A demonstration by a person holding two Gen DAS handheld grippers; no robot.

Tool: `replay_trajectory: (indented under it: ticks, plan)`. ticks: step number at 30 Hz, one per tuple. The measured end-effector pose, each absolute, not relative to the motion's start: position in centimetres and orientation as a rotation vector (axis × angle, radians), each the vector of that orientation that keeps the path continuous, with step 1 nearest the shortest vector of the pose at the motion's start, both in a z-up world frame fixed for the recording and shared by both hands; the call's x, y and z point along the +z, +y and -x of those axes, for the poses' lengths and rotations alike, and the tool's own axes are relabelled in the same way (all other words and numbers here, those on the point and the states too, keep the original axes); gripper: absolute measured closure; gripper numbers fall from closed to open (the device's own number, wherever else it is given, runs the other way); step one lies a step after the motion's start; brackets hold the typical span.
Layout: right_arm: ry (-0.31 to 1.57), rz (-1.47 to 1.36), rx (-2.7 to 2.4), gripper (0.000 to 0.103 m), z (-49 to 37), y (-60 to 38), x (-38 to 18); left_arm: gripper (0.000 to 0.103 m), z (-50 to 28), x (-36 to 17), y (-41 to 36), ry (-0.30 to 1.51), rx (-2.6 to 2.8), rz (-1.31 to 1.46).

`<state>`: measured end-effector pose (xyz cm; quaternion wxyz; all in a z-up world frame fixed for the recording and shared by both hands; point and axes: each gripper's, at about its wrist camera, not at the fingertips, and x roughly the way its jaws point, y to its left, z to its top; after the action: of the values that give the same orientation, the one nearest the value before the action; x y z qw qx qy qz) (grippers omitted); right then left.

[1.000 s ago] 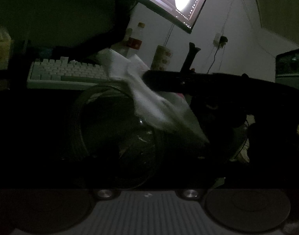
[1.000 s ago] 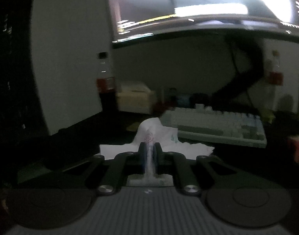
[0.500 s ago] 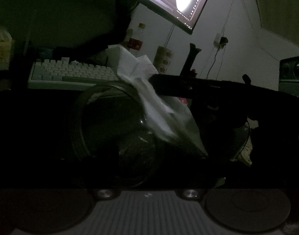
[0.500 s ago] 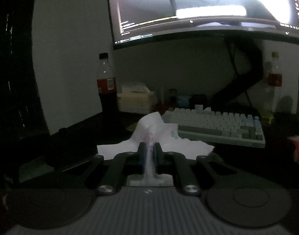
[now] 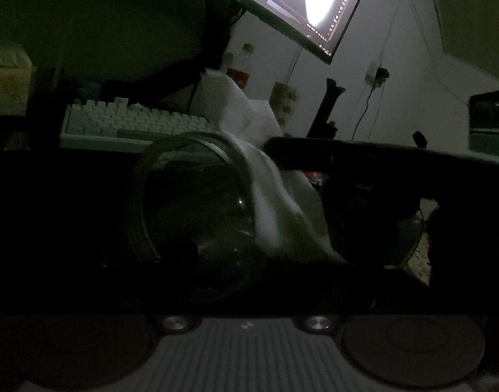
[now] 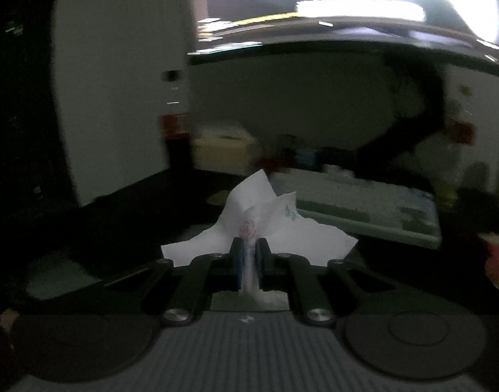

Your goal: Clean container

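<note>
In the left wrist view a clear glass container (image 5: 190,215) fills the dark middle, its round mouth turned away from the camera. My left gripper (image 5: 246,271) holds it, though its fingers are lost in shadow. From the right, my right gripper (image 5: 275,153) reaches to the container's rim, shut on a white tissue (image 5: 265,189) that drapes over the rim and down the container's right side. The right wrist view shows the same tissue (image 6: 249,222) pinched between the closed jaws of my right gripper (image 6: 249,248).
A white keyboard (image 5: 135,124) lies behind the container under a lit monitor (image 5: 298,6). Bottles (image 5: 239,68) stand by the wall. In the right wrist view, a cola bottle (image 6: 174,124) and a tissue box (image 6: 223,153) sit at the back left.
My right gripper and the tissue have shifted slightly right and up along the container's rim. The right wrist view is now blurred. The container has stayed still in my left gripper.
</note>
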<state>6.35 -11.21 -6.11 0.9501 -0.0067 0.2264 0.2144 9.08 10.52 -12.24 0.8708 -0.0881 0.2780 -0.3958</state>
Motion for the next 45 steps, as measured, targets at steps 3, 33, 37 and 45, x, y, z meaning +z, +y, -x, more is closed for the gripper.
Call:
replay_trajectory:
  ticks: [3, 33, 37, 45]
  plan:
    - [0.482, -0.037, 0.321, 0.092, -7.8, -13.1, -6.3, 0.040, -9.2, -12.2, 10.5, 0.581, -0.828, 0.187]
    - [0.455, -0.072, 0.289, 0.093, -7.7, -13.7, -6.6, 0.036, -9.1, -12.3, 10.3, 0.578, -0.833, 0.189]
    - [0.428, -0.009, 0.439, 0.093, -6.1, -11.1, -6.2, 0.036, -9.1, -12.3, 10.2, 0.578, -0.830, 0.185]
    - [0.435, -0.008, 0.308, 0.093, -7.1, -12.8, -6.7, 0.036, -9.1, -12.4, 10.3, 0.577, -0.829, 0.192]
